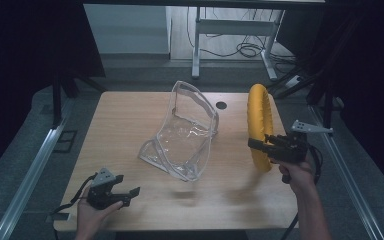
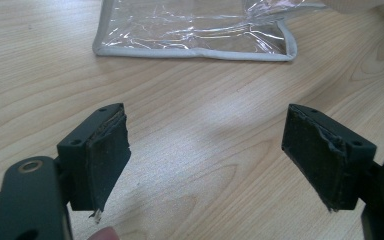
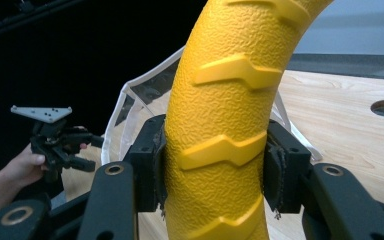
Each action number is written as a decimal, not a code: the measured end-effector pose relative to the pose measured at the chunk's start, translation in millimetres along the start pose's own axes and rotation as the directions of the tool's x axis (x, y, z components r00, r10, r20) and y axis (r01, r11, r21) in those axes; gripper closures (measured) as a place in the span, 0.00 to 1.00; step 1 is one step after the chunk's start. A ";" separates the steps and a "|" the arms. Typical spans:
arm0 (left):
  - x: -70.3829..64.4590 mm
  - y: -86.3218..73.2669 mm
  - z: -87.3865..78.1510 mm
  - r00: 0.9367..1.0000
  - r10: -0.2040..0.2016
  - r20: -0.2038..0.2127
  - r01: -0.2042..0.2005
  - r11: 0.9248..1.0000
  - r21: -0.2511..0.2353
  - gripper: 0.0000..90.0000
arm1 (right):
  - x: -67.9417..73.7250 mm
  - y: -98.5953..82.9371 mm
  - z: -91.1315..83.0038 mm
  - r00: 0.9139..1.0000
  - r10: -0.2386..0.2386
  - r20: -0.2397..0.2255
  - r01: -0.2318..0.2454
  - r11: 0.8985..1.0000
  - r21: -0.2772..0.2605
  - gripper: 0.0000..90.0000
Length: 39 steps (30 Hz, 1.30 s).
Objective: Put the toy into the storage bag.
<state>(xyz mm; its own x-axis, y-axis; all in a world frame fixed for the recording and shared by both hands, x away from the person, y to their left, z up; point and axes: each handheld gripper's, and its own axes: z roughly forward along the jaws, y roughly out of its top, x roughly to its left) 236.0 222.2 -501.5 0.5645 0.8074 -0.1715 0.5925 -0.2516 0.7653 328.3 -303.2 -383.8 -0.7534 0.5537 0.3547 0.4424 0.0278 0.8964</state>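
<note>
A yellow textured ring (image 1: 259, 125) stands on edge above the right side of the wooden table (image 1: 130, 115). My right gripper (image 1: 261, 145) is shut on its lower part; in the right gripper view both pads press the yellow ring (image 3: 230, 125), right gripper (image 3: 215, 165). A clear plastic bag with grey trim (image 1: 182, 132) stands open at the table's middle, and its near edge (image 2: 195, 50) lies ahead of my left gripper (image 2: 207, 155). That left gripper (image 1: 130, 195) rests low near the front left edge, open, with nothing between its fingers (image 2: 105, 155).
A round cable hole (image 1: 221, 105) sits in the tabletop behind the bag. Metal rails run along both sides of the table. A desk frame (image 1: 230, 30) and cables lie on the floor beyond the far edge. Dark curtains hang left and right.
</note>
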 end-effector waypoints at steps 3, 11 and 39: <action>0.0 0.0 0.1 1.000 0.000 0.001 0.000 1.000 0.000 0.21 | 1.4 -0.5 3.3 1.000 0.008 0.001 -0.008 1.000 -0.006 0.56; -0.6 -0.3 0.9 1.000 -0.002 0.002 0.002 1.000 0.003 0.21 | 1.9 -3.1 6.5 0.999 0.037 0.018 -0.036 0.998 -0.052 0.56; -1.0 -0.7 3.1 1.000 0.004 0.004 -0.004 1.000 0.008 0.21 | 33.9 14.5 15.0 1.000 0.025 0.003 -0.024 0.978 -0.207 0.56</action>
<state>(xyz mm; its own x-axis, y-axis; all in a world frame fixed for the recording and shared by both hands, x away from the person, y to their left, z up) 236.8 220.0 -503.8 0.5689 0.8044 -0.1711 0.5950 -0.2589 0.7609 316.4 -271.6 -362.8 -0.7404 0.5570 0.3761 0.3497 -0.1587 0.9233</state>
